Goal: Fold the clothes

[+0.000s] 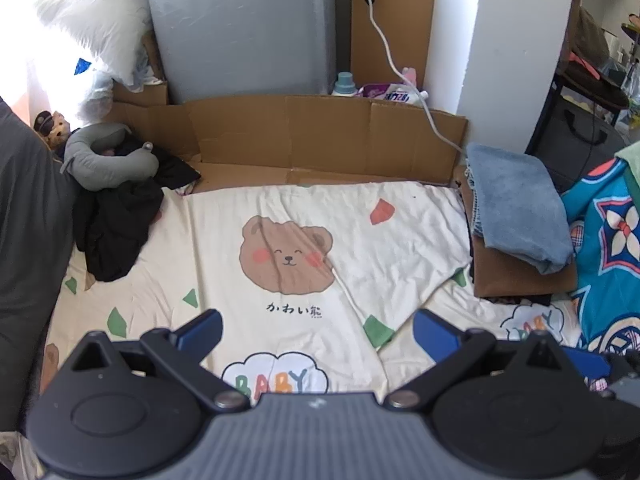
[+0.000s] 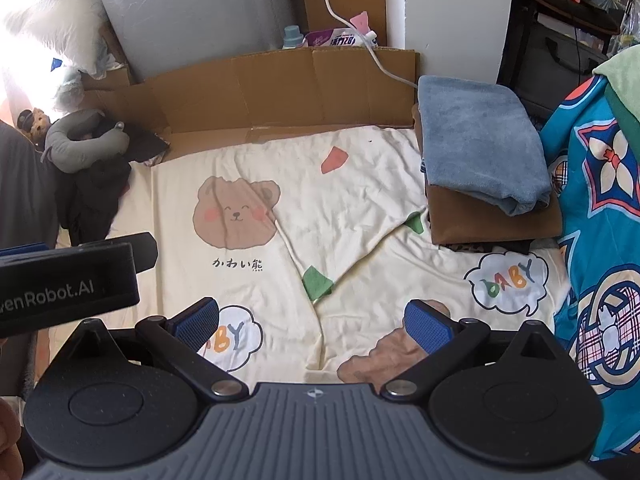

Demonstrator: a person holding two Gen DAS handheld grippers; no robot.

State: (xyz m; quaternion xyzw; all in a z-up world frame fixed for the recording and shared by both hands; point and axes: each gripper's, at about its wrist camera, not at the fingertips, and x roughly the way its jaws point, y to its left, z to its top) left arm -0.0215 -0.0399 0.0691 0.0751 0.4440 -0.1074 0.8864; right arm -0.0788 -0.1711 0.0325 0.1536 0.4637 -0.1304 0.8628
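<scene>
Our left gripper (image 1: 318, 330) and right gripper (image 2: 312, 318) hover spread wide, holding nothing, above the bear-print sheet (image 1: 288, 248); only the right view shows the left unit's body; folded blue towel (image 2: 478, 140) tops the right-edge stack

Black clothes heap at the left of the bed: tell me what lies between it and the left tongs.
Nothing visible blocks the way. Only the bare cream bedsheet lies between the open left tongs and the black clothes heap. A grey neck pillow rests on the far end of the heap, not on the near side.
</scene>
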